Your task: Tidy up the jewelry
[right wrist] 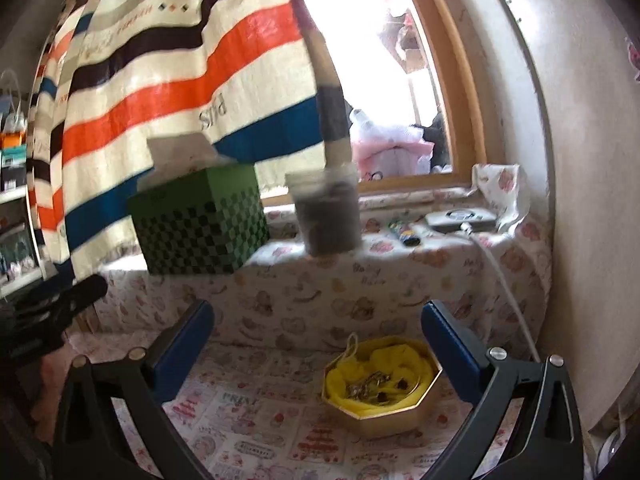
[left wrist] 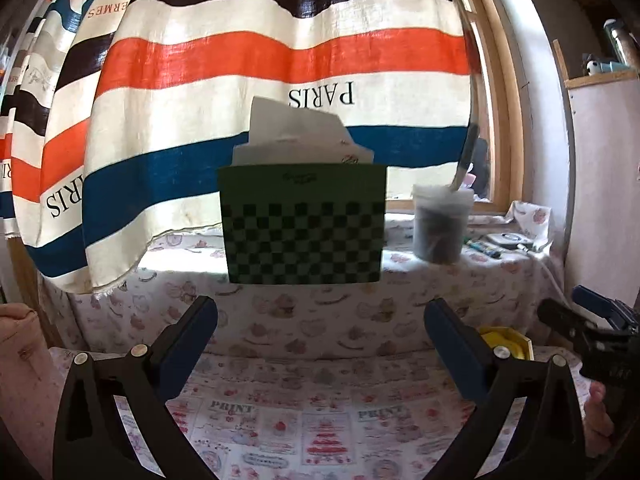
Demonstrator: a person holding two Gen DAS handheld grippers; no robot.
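A gold octagonal jewelry box (right wrist: 384, 420) lined with yellow cloth sits on the patterned table; several small gold and dark jewelry pieces (right wrist: 372, 388) lie inside it. My right gripper (right wrist: 316, 344) is open and empty, held above the table, with the box just inside its right finger. In the left wrist view only a yellow corner of the box (left wrist: 508, 342) shows behind the right finger. My left gripper (left wrist: 320, 340) is open and empty above the table, to the left of the box. The right gripper's dark tip (left wrist: 580, 332) shows at the left view's right edge.
A green checkered box (left wrist: 302, 224) with white paper in it stands on the raised covered ledge (left wrist: 440, 280). A clear cup (left wrist: 440, 224) with dark contents and a brush is beside it. A striped curtain (left wrist: 280, 52) hangs behind. A white device (right wrist: 460, 218) and cable lie by the window.
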